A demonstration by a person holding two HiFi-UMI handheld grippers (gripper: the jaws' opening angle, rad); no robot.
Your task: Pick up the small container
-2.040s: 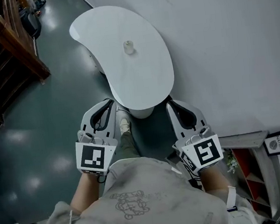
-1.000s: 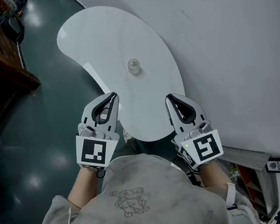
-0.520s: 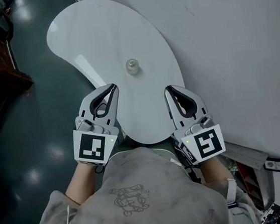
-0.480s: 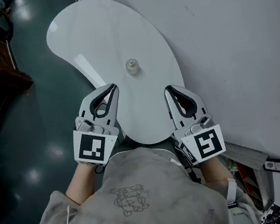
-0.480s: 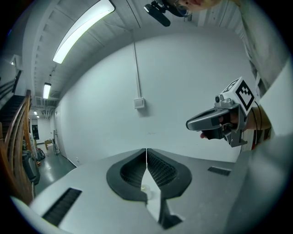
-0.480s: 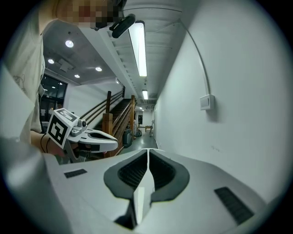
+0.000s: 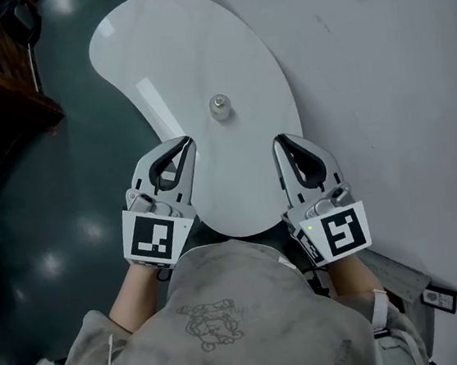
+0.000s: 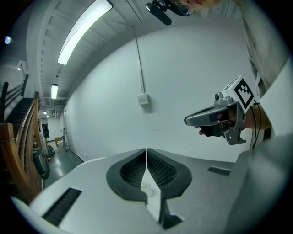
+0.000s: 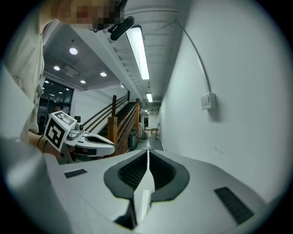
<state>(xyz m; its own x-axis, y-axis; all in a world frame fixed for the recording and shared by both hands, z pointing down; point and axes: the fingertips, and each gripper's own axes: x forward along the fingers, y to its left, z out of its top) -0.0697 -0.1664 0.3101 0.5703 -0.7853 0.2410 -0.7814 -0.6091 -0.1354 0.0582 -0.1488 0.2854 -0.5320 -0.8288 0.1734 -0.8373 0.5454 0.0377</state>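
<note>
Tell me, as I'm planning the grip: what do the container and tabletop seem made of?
Container: probably clear glass or plastic, looks see-through; too small to be sure. Tabletop: glossy white, maybe laminate or lacquer; it reflects a light streak.

Small clear container (image 7: pixel 219 106) upright mid-table

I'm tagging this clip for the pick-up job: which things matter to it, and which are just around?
For the job:
- small container
- white table it stands on
- left gripper and right gripper, both shut, empty

Just around:
- wooden stair railing
- wall switch box
</note>
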